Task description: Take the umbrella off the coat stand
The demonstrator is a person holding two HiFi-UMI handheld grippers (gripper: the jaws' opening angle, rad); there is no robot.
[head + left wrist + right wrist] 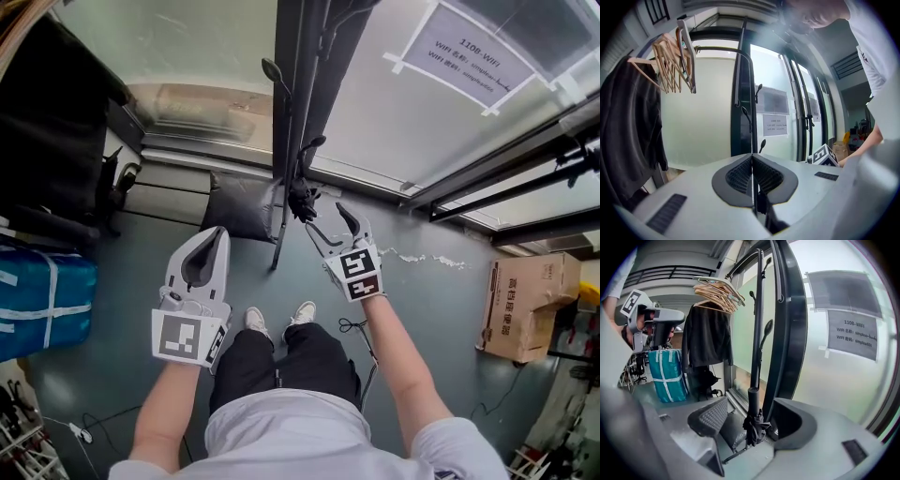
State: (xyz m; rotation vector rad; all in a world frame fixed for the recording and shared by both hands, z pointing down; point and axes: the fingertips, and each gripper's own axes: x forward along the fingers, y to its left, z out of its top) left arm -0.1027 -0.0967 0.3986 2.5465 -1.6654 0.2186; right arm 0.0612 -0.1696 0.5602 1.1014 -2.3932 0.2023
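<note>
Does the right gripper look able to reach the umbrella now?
Probably yes: the right gripper has its jaws apart, the umbrella lines up in their gap with nothing in front, though the coat stand is close behind.

Coat stand (291, 141) is right up against the glass wall (394, 122); umbrella (302, 200) hangs low on its near side; cushion (239, 206) on the floor (441, 309) just left of its foot; strapped bag (42, 300) well off left, cardboard box (525, 305) well right; right gripper (326, 221) just in front, umbrella between its jaws; left gripper (216, 234) near-left of the stand.
</note>
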